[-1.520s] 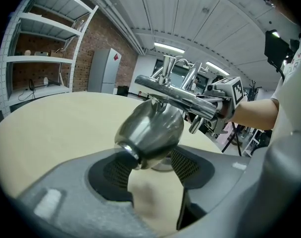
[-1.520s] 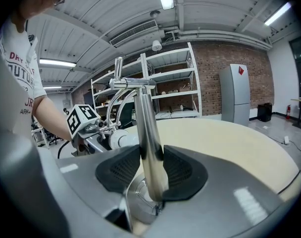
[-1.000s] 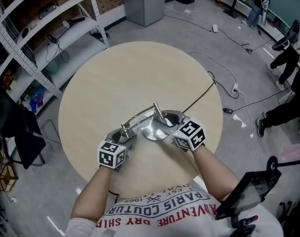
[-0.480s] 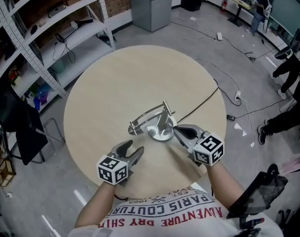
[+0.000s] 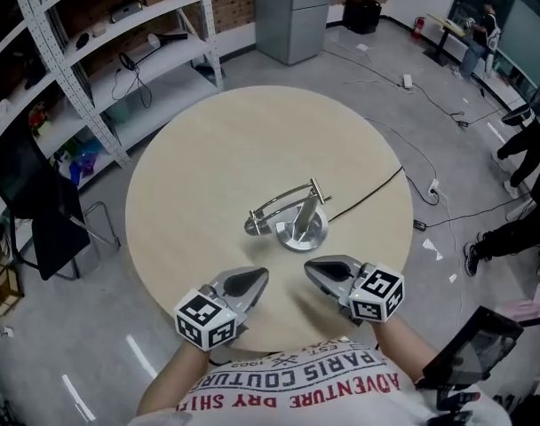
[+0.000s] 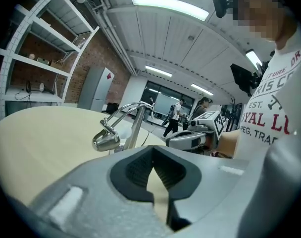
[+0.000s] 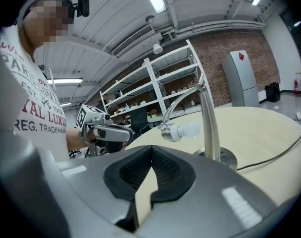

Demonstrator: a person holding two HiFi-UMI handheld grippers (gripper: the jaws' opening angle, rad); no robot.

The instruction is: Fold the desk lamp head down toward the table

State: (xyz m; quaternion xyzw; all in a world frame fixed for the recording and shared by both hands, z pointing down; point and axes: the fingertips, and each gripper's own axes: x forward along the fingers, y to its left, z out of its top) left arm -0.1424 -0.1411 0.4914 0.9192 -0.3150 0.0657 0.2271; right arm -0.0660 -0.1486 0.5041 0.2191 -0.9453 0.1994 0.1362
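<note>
my left gripper (image 5: 255, 280) and right gripper (image 5: 314, 268): ribbed black jaws fully closed, empty. polished metal lamp (image 5: 292, 218), curved neck, round base, stands apart on the round pale table (image 5: 190, 149).

Grey-shelled left gripper (image 5: 259, 276) and right gripper (image 5: 311, 267) bear black ribbed pads (image 6: 166, 175) and black-and-white marker cubes (image 5: 205, 320); the person's T-shirt (image 5: 297, 382) is white (red lettering across the chest)

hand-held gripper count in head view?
2: the left hand-held gripper over the near edge of the table, short of the desk lamp; the right hand-held gripper beside it. Both shut, empty.
</note>
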